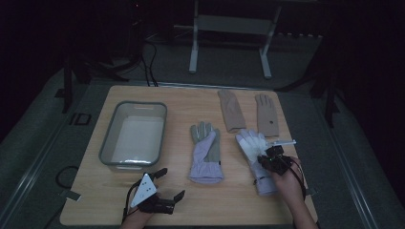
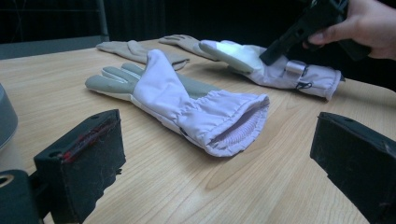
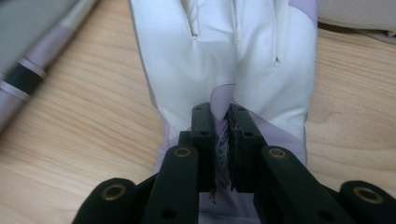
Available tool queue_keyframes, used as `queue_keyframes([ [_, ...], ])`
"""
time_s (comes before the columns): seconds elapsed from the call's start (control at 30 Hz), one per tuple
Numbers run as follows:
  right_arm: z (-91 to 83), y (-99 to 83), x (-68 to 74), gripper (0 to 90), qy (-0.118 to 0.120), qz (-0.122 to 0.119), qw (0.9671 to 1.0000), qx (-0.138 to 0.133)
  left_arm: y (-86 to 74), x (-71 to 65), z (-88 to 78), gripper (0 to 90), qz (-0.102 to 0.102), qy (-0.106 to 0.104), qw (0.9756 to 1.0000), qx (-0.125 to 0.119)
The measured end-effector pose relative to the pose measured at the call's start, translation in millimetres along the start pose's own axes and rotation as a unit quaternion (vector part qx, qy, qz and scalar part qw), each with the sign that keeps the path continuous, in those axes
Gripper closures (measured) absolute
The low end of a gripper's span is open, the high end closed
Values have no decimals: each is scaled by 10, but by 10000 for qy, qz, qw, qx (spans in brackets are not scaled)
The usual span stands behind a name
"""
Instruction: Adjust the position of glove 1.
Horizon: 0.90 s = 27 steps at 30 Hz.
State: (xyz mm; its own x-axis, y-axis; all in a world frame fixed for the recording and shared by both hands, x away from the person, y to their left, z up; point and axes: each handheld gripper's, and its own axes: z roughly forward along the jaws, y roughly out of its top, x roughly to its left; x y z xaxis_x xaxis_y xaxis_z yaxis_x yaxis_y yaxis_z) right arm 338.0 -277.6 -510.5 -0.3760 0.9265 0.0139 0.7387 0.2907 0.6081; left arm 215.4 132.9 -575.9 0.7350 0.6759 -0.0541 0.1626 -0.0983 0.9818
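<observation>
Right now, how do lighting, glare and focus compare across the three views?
High view: dim, dark surround, only the table lit. Left gripper view: brighter, glare on the white-palmed glove, near pads soft. Right gripper view: evenly lit, that glove sharp, left edge blurred.

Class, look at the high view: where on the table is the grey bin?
The grey bin sits on the table's left half, just left of the lilac glove and beyond the left tongs.

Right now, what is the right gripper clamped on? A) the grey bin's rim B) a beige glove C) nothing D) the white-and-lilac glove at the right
D: in the right gripper view the right gripper has its jaws pinched shut on a fold of the white-and-lilac glove, well away from the grey bin.
</observation>
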Motion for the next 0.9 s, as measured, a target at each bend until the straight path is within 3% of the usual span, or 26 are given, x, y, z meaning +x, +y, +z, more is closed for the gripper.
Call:
queue_keyframes([
  [0.1, -89, 53, 39, 832, -33, 231, 9996, -153, 0, -2, 1, 32, 6, -4, 10000, 2],
  [0.27, -266, 217, 156, 832, -34, 393, 9987, -328, 2, -2, 3, 32, 5, -1, 10000, 17],
  [0.33, -377, 386, 287, 832, 11, 438, 9980, -454, 3, -2, 5, 32, 6, 1, 10000, 30],
  [0.5, -472, 674, 590, 830, 321, 525, 9959, -660, 3, -7, 4, 32, 14, -4, 10000, 44],
  [0.6, -464, 815, 807, 830, 392, 586, 9950, -705, 3, -19, 4, 32, 41, -11, 10000, 61],
  [0.7, -390, 918, 1017, 830, 633, 689, 9933, -678, 3, -29, 7, 32, 61, -12, 10000, 64],
  [0.8, -268, 962, 1191, 830, 845, 851, 9911, -582, 3, -32, 7, 32, 69, -19, 9999, 72],
  [0.9, -113, 959, 1329, 829, 887, 896, 9911, -416, 4, -36, 10, 32, 61, -25, 10000, 66],
])
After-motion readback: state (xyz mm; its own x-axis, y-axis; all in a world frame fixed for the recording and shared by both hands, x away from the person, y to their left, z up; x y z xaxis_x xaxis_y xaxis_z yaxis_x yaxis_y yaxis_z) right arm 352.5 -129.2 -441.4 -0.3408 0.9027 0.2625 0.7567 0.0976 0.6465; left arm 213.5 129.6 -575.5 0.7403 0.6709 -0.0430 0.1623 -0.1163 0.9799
